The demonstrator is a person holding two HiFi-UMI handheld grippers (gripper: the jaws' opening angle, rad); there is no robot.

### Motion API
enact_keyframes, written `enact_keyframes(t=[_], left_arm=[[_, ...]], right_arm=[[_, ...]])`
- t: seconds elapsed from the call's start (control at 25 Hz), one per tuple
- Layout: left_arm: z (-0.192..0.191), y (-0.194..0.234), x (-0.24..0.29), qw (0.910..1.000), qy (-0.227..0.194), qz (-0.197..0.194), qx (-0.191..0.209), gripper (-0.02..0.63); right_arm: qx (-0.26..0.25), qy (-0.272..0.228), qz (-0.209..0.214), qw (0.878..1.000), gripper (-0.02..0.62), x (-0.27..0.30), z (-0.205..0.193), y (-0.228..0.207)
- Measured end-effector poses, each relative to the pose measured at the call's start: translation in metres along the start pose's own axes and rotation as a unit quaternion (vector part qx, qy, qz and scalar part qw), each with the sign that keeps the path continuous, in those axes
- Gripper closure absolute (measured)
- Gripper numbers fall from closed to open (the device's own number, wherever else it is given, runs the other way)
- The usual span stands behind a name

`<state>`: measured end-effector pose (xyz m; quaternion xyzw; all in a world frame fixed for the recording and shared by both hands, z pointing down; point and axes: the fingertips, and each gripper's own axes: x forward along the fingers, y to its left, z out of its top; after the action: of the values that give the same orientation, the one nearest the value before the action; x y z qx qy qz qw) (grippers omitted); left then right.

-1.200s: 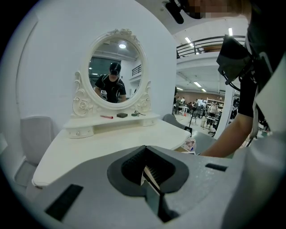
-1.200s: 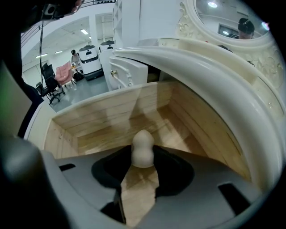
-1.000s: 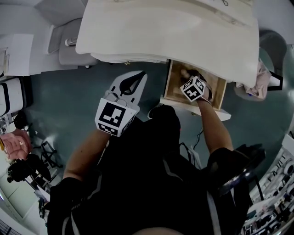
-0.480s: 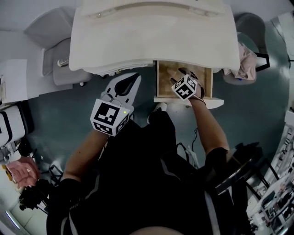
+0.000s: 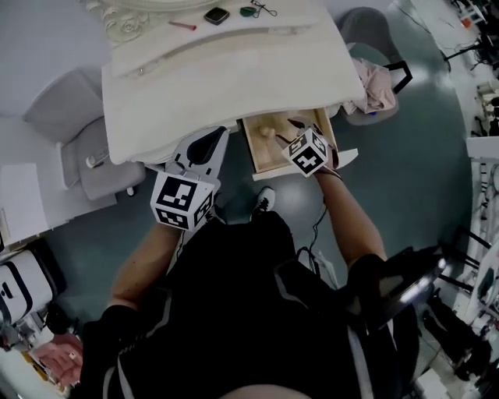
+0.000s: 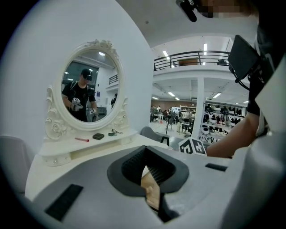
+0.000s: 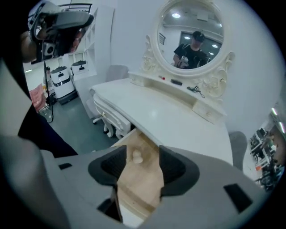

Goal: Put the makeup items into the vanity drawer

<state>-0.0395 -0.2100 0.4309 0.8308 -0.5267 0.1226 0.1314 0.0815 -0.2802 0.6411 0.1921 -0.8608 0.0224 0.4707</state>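
The vanity drawer [image 5: 270, 153] stands pulled out under the right part of the white tabletop [image 5: 226, 78], just above the middle of the head view. A small pale rounded item [image 7: 136, 156] lies on its wooden bottom. Your right claw [image 7: 140, 169] hangs over that drawer, jaws apart and closing, with nothing gripped between them. Your left claw [image 6: 145, 152] sits left of the drawer at the tabletop's front edge, tips together and empty. At the top of the frame a red stick [image 5: 185, 26] and a dark compact [image 5: 216, 15] lie on the raised shelf [image 5: 234, 31]
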Motion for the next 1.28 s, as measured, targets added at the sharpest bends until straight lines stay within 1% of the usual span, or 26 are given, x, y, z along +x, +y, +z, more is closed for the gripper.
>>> enact_keyframes(t=[0.12, 0.24, 0.4, 0.6, 0.68, 0.8, 0.92, 1.04, 1.16, 1.28], left_arm=[[0.014, -0.004, -0.005, 0.9995, -0.018, -0.024, 0.012, 0.603], [0.032, -0.008, -0.01, 0.9981, -0.035, -0.047, 0.018, 0.603], [0.055, -0.012, -0.025, 0.9955, -0.057, -0.068, 0.032, 0.604], [0.079, -0.006, -0.04, 0.9914, -0.083, -0.085, 0.055, 0.603], [0.084, -0.004, -0.043, 0.9903, -0.089, -0.093, 0.052, 0.603], [0.092, 0.002, -0.045, 0.9898, -0.094, -0.093, 0.052, 0.603], [0.098, 0.005, -0.046, 0.9885, -0.101, -0.093, 0.063, 0.603], [0.105, 0.009, -0.045, 0.9883, -0.105, -0.095, 0.055, 0.603], [0.111, 0.009, -0.044, 0.9882, -0.108, -0.097, 0.05, 0.603], [0.116, 0.009, -0.041, 0.9875, -0.112, -0.1, 0.047, 0.603]], right_arm=[[0.037, -0.038, -0.023, 0.998, 0.365, -0.036, 0.022, -0.004], [0.073, -0.078, -0.048, 0.993, 0.369, -0.074, 0.044, -0.011], [0.097, -0.115, -0.089, 0.985, 0.394, -0.125, 0.066, -0.014], [0.131, -0.163, -0.135, 0.969, 0.4, -0.176, 0.092, -0.014], [0.147, -0.179, -0.148, 0.961, 0.403, -0.194, 0.096, -0.012], [0.186, -0.204, -0.158, 0.948, 0.408, -0.22, 0.102, -0.009], [0.191, -0.217, -0.182, 0.94, 0.432, -0.244, 0.107, -0.007], [0.193, -0.232, -0.205, 0.931, 0.448, -0.268, 0.111, -0.005], [0.2, -0.254, -0.231, 0.918, 0.454, -0.294, 0.116, -0.006], [0.204, -0.272, -0.247, 0.907, 0.489, -0.311, 0.123, -0.01]])
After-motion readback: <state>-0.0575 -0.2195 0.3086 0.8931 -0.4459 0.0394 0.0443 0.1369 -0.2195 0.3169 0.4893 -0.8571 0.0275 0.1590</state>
